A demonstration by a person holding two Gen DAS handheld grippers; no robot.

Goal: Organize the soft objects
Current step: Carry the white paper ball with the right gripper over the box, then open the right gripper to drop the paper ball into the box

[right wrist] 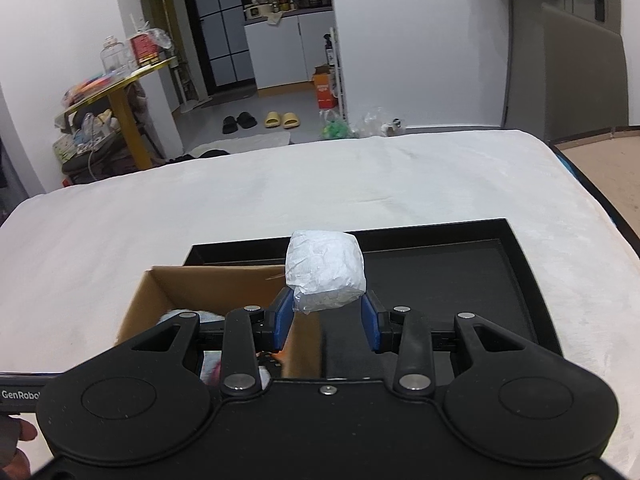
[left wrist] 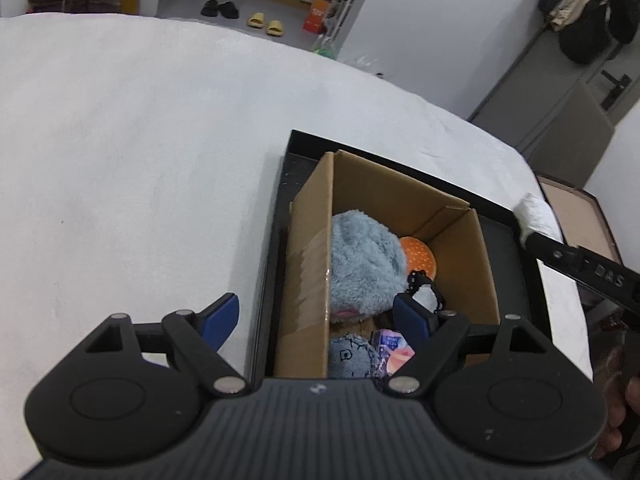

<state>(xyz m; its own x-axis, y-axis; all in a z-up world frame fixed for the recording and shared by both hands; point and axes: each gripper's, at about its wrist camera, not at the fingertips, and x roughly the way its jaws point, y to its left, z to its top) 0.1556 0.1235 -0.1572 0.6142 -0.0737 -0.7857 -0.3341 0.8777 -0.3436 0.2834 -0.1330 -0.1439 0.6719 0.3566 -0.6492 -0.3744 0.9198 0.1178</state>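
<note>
A cardboard box [left wrist: 308, 264] stands in the left part of a black tray [left wrist: 276, 240] on a white-covered table. Inside lie a fluffy blue plush [left wrist: 364, 264], an orange plush [left wrist: 418, 258], a small white toy with black trim [left wrist: 424, 294], a denim-blue soft item [left wrist: 350, 356] and a pink-purple packet [left wrist: 394, 346]. My left gripper [left wrist: 320, 320] is open and empty over the box's near left wall. My right gripper [right wrist: 326, 318] is shut on a white crumpled soft bundle [right wrist: 326, 272], held above the box's right wall [right wrist: 304, 344] and the tray [right wrist: 440, 280]. The bundle also shows in the left wrist view [left wrist: 536, 212].
The white cloth [right wrist: 200, 208] covers the table around the tray. The right half of the tray [right wrist: 460, 300] holds nothing. Beyond the table's far edge are slippers [right wrist: 282, 120] on the floor, a cluttered side table [right wrist: 116, 84] and a doorway.
</note>
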